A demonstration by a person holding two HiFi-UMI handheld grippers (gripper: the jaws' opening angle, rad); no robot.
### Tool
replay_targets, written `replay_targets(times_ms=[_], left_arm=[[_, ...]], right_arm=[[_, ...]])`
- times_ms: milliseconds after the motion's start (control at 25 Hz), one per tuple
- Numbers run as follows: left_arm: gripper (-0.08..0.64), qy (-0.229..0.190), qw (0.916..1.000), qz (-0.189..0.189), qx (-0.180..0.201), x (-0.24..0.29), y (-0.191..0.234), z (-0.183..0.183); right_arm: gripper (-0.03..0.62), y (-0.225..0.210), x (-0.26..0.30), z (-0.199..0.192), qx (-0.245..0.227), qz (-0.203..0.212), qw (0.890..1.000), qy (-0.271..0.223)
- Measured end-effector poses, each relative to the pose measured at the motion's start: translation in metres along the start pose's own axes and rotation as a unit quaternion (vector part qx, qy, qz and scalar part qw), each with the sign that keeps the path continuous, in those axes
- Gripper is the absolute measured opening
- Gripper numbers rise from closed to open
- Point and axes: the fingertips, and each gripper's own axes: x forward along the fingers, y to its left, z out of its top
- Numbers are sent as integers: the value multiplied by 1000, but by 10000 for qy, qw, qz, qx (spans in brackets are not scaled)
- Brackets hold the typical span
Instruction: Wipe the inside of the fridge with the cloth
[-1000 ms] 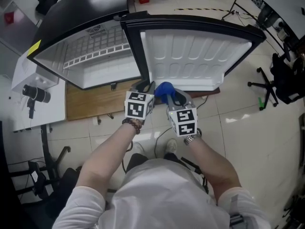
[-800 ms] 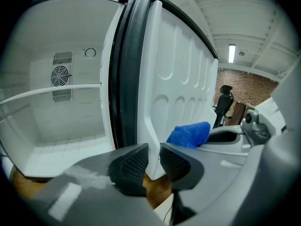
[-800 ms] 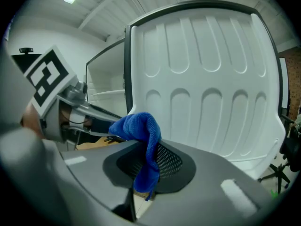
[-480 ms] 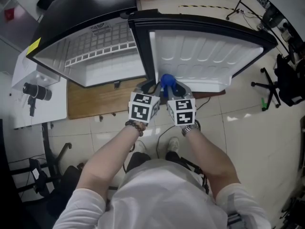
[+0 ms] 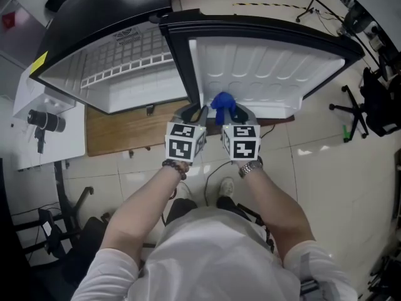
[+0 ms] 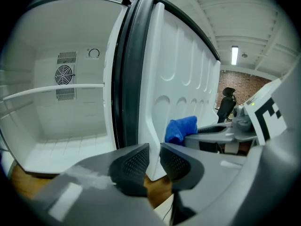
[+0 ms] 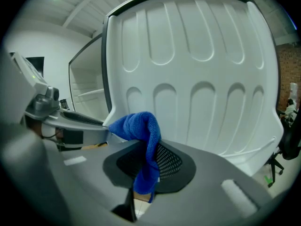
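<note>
While the blue cloth (image 7: 143,126) hangs pinched in the right claw (image 7: 149,164), close before the open door (image 7: 197,79): left claw (image 6: 154,158) empty, jaws slightly parted. Recommended: carry cloth left into fridge (image 6: 61,117) cavity, press flat, wipe in overlapping strokes.

Tiled floor (image 5: 313,168) with wooden board (image 5: 125,133)
The board lies on the tiles, the open fridge (image 5: 125,74) on it; a chair base (image 5: 349,113) stands nearby

Head view looks down; both gripper views closely share the fridge door (image 5: 263,68).
</note>
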Motion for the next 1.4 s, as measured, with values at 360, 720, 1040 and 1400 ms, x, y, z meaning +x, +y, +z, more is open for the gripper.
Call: replay_targets(times_ms=[360, 720, 1040, 1400], left_arm=[[60, -110, 9994, 90, -309, -8, -6, -12], [109, 129, 9937, -271, -1076, 12, -35, -41], [144, -3, 9780, -491, -2027, 30, -44, -45], [166, -325, 9516, -613, -2994, 41, -42, -44]], right_arm=[[52, -61, -27, -8, 81, -485, 9988, 49], [53, -121, -53, -16, 158, -942, 9953, 136], [52, -158, -72, -24, 217, -1197, 9924, 188], [52, -182, -87, -30, 234, -1363, 9901, 256]])
